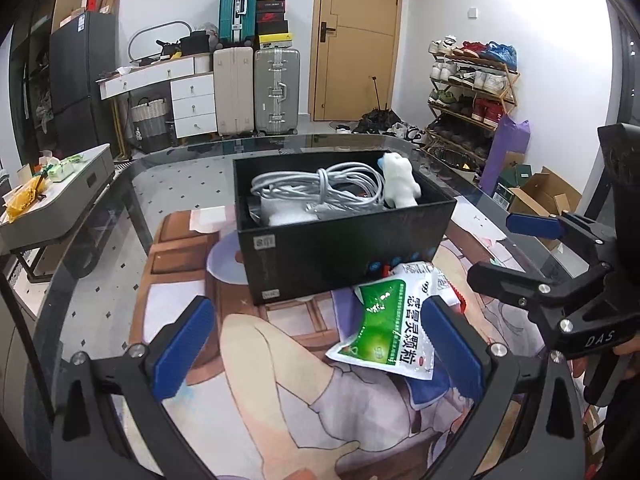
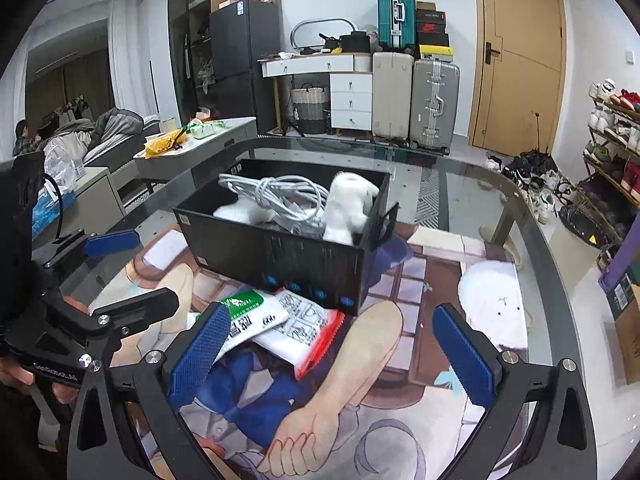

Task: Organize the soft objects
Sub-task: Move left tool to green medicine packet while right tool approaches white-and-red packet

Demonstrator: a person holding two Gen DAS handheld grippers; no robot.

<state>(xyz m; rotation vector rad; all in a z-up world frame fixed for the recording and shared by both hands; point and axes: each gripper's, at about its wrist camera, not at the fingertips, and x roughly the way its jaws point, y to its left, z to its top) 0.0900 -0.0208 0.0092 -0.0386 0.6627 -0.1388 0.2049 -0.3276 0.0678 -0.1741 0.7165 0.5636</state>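
Glass table (image 1: 120, 184) with a printed mat (image 1: 280, 380) fills the room's middle. At twelve o'clock on the mat sits a black box (image 1: 340, 248) already holding a coiled cable (image 1: 320, 188) and a white plush toy (image 1: 400, 180). At the box's five o'clock corner lie the green sachet (image 1: 384, 324) and a red-edged packet (image 2: 308, 332). Left gripper (image 1: 320, 348) and right gripper (image 2: 336, 356) both stand wide, holding nothing. Best, I'd say, to straddle the green sachet squarely and pinch one packet only.

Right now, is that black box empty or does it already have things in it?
Not empty. The open-topped black box holds a coil of grey cable and a white plush toy.
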